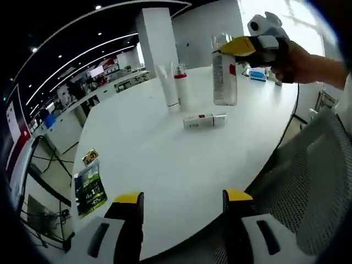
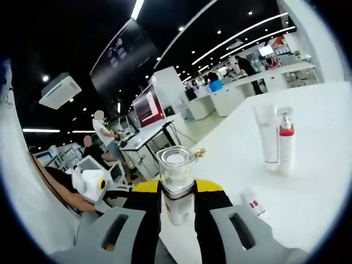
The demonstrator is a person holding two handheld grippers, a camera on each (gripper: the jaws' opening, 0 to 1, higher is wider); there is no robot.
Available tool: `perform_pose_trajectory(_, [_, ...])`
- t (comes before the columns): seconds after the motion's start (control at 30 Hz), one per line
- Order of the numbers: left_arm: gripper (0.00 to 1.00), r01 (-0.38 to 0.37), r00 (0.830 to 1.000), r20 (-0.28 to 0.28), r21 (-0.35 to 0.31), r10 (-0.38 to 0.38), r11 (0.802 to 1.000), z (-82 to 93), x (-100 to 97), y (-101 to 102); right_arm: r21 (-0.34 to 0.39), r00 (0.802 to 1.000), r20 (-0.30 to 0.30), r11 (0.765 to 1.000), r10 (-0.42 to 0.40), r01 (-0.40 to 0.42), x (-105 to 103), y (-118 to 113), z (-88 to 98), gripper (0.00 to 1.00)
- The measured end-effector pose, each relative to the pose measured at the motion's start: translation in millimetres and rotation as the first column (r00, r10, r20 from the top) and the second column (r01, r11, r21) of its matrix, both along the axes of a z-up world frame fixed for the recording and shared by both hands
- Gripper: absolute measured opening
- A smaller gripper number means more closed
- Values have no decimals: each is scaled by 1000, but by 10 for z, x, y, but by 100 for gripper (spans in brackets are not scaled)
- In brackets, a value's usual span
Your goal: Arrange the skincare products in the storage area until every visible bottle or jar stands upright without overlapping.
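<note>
Gleaming white, the round tabletop point(image 1: 165, 159) fills an open office. The right claw point(image 2: 177, 198) grips a clear bottle point(image 1: 225, 77) mid-tabletop; the left claw point(image 1: 182, 201) gapes empty. A tube point(image 1: 204, 120) lies flat.

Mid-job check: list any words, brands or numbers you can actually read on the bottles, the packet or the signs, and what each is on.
No text can be read.
Clear bottle held by the right gripper: red and grey label print, too blurred.
Lying tube: red mark, too small.
White tube and pump bottle: no lettering readable.
Green packet on the table: print too small.
Red sign in the background: blurred.
</note>
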State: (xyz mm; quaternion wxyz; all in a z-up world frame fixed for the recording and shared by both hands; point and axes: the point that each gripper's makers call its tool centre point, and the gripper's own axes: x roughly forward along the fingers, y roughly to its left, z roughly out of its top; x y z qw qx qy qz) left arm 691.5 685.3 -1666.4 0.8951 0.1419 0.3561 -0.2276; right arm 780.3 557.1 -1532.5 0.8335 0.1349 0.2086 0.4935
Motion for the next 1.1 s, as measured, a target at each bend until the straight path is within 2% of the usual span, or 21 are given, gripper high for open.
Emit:
perform_pose_trajectory(0.23, [59, -9, 1000, -10, 24, 9, 1000, -70, 15, 48, -81, 997, 72, 997, 6, 0, 275, 24, -22, 19])
perform_pose_trajectory(0.43, [59, -5, 1000, -22, 52, 6, 999, -124, 1, 70, -179, 989, 149, 984, 22, 5, 495, 49, -86, 19])
perform_pose_trajectory(0.53, [58, -6, 1000, -29, 63, 8, 998, -154, -2, 95, -183, 987, 159, 983, 17, 13, 604, 50, -110, 19])
perform_pose_trajectory(0.87, [58, -14, 999, -43, 71, 17, 997, -175, -31, 111, -283, 981, 195, 958, 16, 41, 1010, 21, -339, 19])
perform_pose_trajectory(1.0, [58, -13, 999, -34, 42, 14, 999, -144, -29, 71, -313, 981, 196, 948, 1, 62, 1162, -47, -465, 19])
perform_pose_trajectory(1.1, [58, -14, 999, -35, 44, 15, 999, -146, -28, 77, -335, 979, 202, 940, -4, 73, 1252, -84, -545, 19])
